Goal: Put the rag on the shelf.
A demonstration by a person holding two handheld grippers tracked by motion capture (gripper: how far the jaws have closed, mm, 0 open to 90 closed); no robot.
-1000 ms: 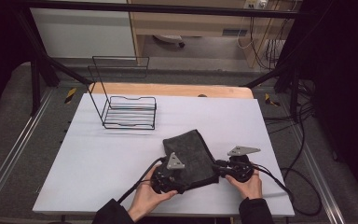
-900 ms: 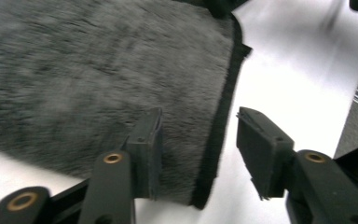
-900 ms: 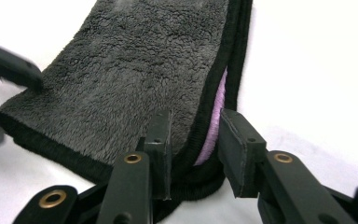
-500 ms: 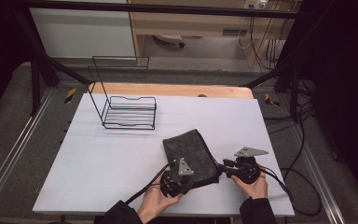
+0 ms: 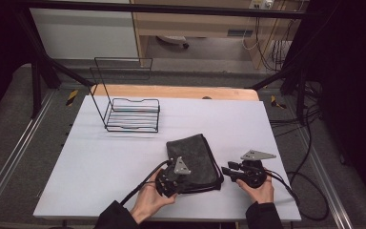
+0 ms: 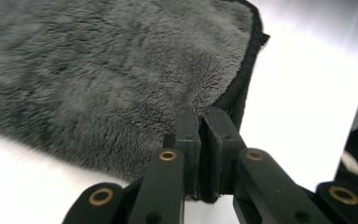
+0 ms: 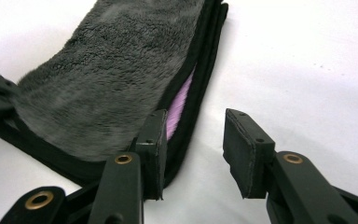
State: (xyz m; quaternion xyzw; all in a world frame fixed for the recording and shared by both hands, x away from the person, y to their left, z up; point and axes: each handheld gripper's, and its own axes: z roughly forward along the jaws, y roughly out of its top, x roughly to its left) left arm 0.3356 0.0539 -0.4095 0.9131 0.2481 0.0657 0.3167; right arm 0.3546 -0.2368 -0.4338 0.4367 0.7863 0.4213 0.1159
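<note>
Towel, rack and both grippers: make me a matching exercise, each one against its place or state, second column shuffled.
Column one:
1. towel
2. wire rack
3. left gripper
4. right gripper

Column two:
A. jaws apart, one jaw slid in at the towel's edge
B. stands at the table's far left, nothing in it
C. jaws pinched shut on the towel's black hem
D. grey and fluffy, folded, lying flat near the table's front

Pairs: 1-D, 2-B, 3-C, 4-A
</note>
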